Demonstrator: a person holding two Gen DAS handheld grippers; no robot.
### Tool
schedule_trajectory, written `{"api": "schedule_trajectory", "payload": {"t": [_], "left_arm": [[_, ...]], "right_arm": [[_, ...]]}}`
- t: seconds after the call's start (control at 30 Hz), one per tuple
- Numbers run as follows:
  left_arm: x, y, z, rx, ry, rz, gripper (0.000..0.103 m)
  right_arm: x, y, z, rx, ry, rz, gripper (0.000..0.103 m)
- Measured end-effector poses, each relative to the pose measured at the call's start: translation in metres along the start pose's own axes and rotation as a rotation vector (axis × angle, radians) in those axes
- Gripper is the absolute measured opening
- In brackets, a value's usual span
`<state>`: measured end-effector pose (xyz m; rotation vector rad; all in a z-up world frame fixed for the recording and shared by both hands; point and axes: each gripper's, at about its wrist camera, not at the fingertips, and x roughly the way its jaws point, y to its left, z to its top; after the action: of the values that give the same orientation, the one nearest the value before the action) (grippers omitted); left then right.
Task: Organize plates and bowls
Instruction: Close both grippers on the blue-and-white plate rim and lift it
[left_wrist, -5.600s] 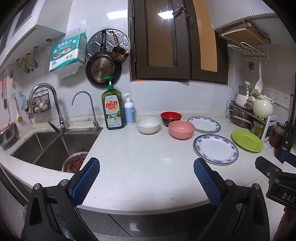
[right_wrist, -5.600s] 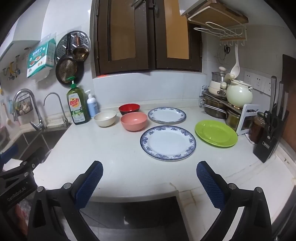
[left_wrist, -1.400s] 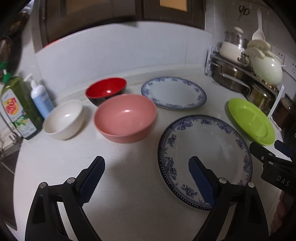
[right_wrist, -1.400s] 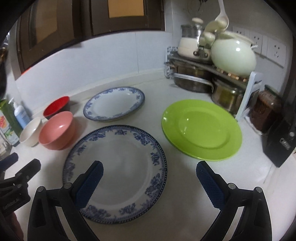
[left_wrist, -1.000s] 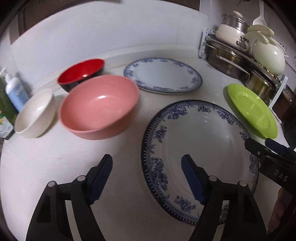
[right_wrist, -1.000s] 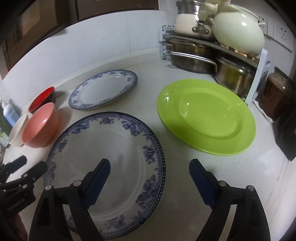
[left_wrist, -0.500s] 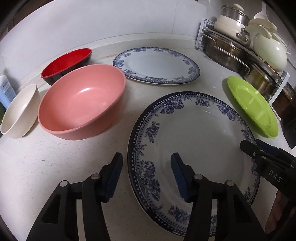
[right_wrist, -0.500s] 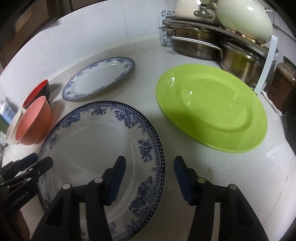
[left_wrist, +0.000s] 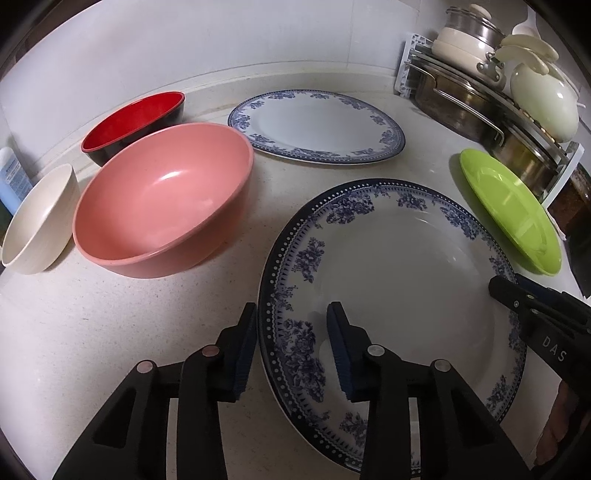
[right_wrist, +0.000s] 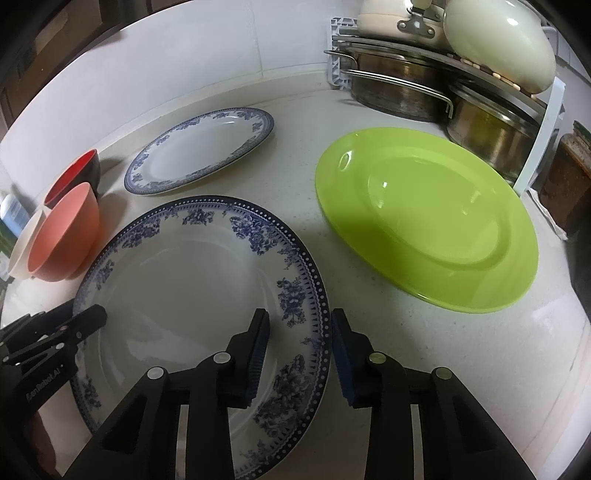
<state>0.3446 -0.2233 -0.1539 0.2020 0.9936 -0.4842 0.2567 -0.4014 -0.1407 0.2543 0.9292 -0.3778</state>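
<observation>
The large blue-patterned plate (left_wrist: 399, 280) lies flat on the white counter (left_wrist: 110, 314), filling the lower middle of both views. The left gripper (left_wrist: 291, 343) straddles the plate's left rim, 1 pad outside on the counter side and 1 pad over the plate's well; its jaws have just been closing, but a gap still shows on each side of the rim, so it is not yet clamped. The right gripper (right_wrist: 299, 343) straddles the plate's right rim (right_wrist: 317, 295) the same way, its jaws also just closing and not yet pressing on the rim. The pink bowl (left_wrist: 162, 199) sits just left of the plate, with the cream bowl (left_wrist: 37, 221) at the left edge and the red bowl (left_wrist: 133, 122) behind it in the upper left. The smaller blue-patterned plate (left_wrist: 317, 125) lies at the upper middle. The green plate (right_wrist: 428, 214) lies right of the large plate, apart from it, in front of the pot rack (right_wrist: 443, 92) at the upper right.
</observation>
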Motion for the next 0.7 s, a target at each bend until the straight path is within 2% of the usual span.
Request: {"api": "schedule_trajectory", "payload": {"t": [0.2, 0.7], "left_arm": [[-0.005, 0.001, -0.004, -0.016, 0.005, -0.013, 0.035], [-0.054, 0.014, -0.011, -0.047, -0.074, -0.014, 0.035]], "right_arm": [[-0.001, 0.000, -0.001, -0.002, -0.001, -0.014, 0.035], [-0.043, 0.012, -0.004, -0.028, -0.048, -0.014, 0.035]]}}
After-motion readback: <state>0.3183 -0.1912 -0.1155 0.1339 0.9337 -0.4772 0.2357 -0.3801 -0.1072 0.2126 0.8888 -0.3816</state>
